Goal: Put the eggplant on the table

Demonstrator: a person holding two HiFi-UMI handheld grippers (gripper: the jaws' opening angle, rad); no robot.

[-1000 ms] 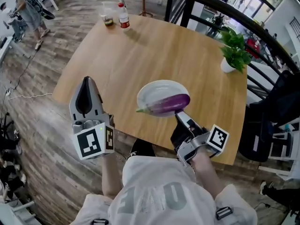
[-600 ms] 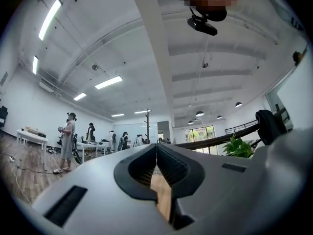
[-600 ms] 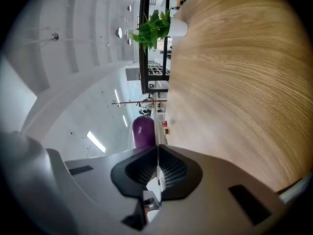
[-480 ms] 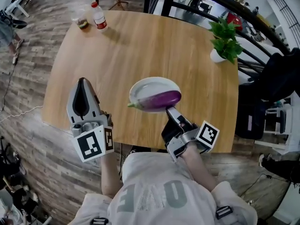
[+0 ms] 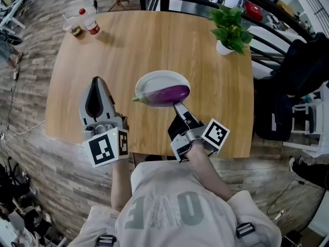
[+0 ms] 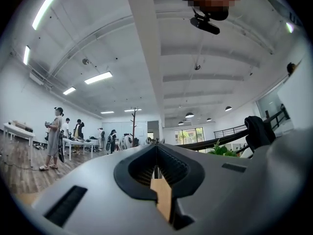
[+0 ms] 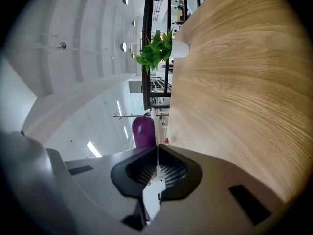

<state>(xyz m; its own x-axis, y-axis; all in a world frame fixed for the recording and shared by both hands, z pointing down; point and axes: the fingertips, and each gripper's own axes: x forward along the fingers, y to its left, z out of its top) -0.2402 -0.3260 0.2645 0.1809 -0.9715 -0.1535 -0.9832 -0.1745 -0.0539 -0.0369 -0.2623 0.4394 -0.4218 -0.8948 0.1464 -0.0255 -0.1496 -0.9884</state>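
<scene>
A purple eggplant (image 5: 167, 93) lies on a white plate (image 5: 154, 81) held just above the wooden table (image 5: 154, 35). My right gripper (image 5: 177, 106) is shut on the plate's near rim. In the right gripper view the thin plate edge (image 7: 155, 124) runs between the closed jaws of my right gripper (image 7: 157, 146), with the eggplant (image 7: 144, 131) beyond it. My left gripper (image 5: 96, 80) is shut and empty over the table's near left part. In its own view the left gripper (image 6: 156, 145) points slightly upward at the room.
A potted green plant (image 5: 230, 27) stands at the table's far right corner. A bottle (image 5: 90, 23) and a glass (image 5: 72, 27) stand at the far left corner. A dark chair with a jacket (image 5: 303, 66) and a black railing are to the right.
The right gripper has carried the plate and eggplant slightly left over the table. The left gripper has moved further in over the table. The head view has shifted.
</scene>
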